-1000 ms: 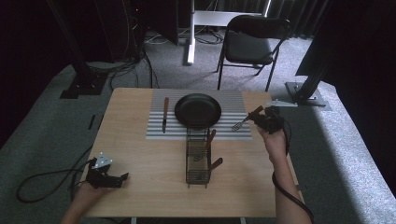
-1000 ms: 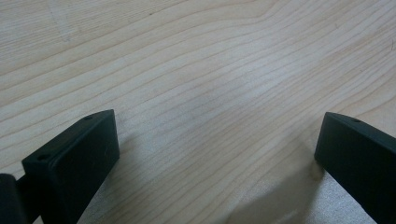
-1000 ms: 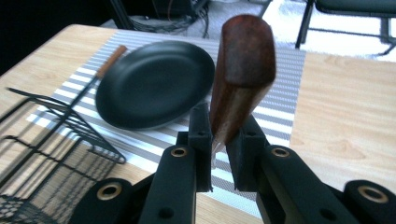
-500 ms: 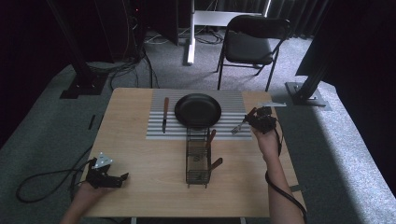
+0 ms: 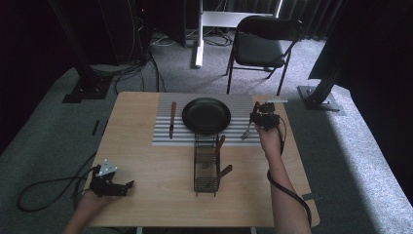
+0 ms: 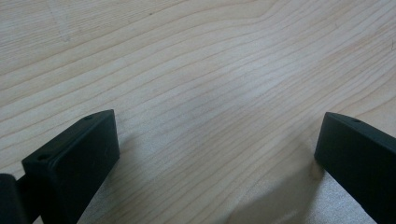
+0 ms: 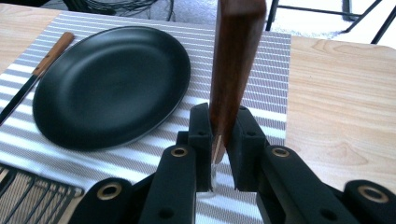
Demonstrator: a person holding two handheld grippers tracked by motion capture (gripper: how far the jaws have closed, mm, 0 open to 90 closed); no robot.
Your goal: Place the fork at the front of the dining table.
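Here the right gripper [image 7: 219, 144] clenches a wooden-handled fork [image 7: 233, 65] above the striped mat [image 7: 261, 51]; the left gripper [image 6: 217, 154] rests released on the table [image 6: 196, 70]. No writing is legible.

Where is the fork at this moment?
In the high view, the fork is clamped by its wooden handle in the right gripper, over the striped mat's right edge, beside the black plate.

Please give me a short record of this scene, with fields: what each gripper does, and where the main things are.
right gripper: shut on the fork by its wooden handle, over the striped mat
left gripper: open, holds nothing, low over the table
black plate: on the mat
knife: on the mat, left of the plate
wire rack: before the mat, holds wooden-handled utensils
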